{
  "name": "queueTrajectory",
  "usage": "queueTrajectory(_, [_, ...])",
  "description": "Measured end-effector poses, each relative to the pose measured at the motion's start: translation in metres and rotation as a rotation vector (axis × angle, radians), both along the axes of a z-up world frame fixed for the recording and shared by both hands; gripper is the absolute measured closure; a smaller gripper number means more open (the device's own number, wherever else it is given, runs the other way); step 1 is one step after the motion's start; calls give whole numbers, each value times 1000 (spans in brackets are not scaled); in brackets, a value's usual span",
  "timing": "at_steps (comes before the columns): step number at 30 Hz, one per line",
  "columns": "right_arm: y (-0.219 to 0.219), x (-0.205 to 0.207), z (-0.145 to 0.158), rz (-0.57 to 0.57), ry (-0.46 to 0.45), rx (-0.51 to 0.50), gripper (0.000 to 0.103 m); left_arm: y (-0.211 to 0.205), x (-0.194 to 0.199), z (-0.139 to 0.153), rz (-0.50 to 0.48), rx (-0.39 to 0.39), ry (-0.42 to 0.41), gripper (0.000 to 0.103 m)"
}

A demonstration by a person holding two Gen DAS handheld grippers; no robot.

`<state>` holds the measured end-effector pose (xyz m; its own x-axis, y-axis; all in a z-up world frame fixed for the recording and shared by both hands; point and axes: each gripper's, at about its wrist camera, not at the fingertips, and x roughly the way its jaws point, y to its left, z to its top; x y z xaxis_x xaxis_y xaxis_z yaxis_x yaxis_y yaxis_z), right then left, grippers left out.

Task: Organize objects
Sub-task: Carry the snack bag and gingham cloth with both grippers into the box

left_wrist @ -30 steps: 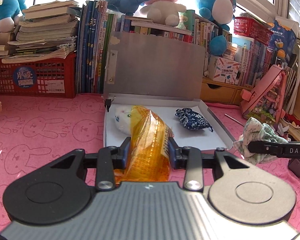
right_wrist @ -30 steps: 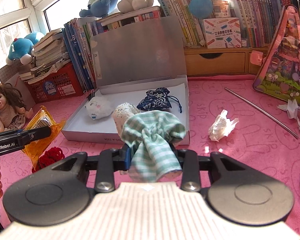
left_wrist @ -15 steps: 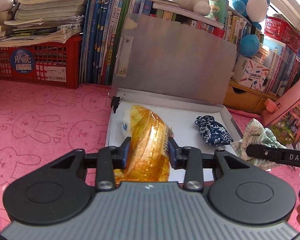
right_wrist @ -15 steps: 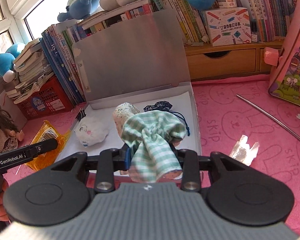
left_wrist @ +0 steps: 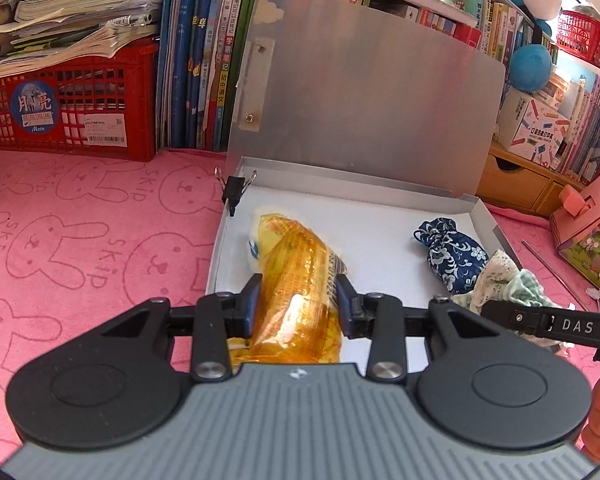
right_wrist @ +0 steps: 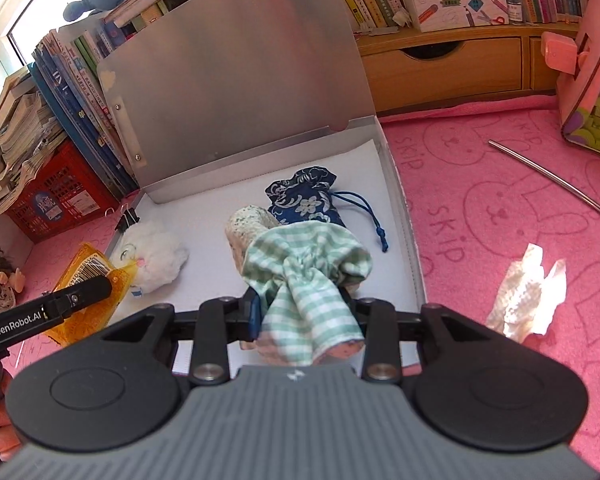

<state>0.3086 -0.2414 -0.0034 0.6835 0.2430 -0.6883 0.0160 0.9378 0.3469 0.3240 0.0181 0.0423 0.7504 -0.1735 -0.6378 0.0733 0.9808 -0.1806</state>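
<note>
1. An orange cellophane packet [left_wrist: 296, 292] is clamped between the closed jaws of the left gripper [left_wrist: 298, 300], held low over the near-left part of the open grey box [left_wrist: 476, 210]. The film is glossy and crinkled, with a printed barcode label; it is judged light, slippery and easily crushed, so a hold across its bulging middle, as taken now, seems safer than one on the thin sealed end.

2. A green-and-white checked cloth pouch [right_wrist: 308, 272] is gripped by the shut jaws of the right gripper [right_wrist: 304, 312], over the box's near edge. It is soft woven fabric gathered at a neck, floppy and probably light; the gathered waist is judged the firmest place to hold, since the loose skirt would slip.

3. Inside the box, on its white liner, a fluffy white plush toy [right_wrist: 154, 254] lies at the left and a dark blue floral drawstring pouch [right_wrist: 302, 196] at the right, its cord trailing. Both are soft and would yield to any new item set beside them.

4. The box is thin and stiff with a matte metallic-looking lid standing upright; a black binder clip [left_wrist: 234, 192] is fixed at its left rear corner.

5. The box rests on a pink towelling cloth [left_wrist: 80, 240] printed with rabbits. A crumpled white paper [right_wrist: 526, 292] and a thin metal rod [right_wrist: 556, 178] lie on the cloth to the right, apart from the box.
</note>
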Motion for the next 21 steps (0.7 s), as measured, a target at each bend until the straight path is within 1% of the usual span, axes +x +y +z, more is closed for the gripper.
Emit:
queueTrajectory(5, [0, 7, -7, -2, 2, -1, 65, -5, 8, -3, 2, 11, -5, 60])
queueTrajectory(11, [4, 16, -9, 4, -10, -19, 65, -7, 25, -9, 21, -8, -5, 61])
queueTrajectory(14, [4, 19, -10, 3, -12, -24, 65, -10, 32, -10, 13, -6, -7, 61])
queueTrajectory(18, [5, 26, -12, 6, -21, -51, 65, -18, 39, -13, 4, 25, -8, 61])
queueTrajectory(21, [7, 31, -12, 19, -29, -68, 65, -20, 46, -17, 18, 55, 2, 61])
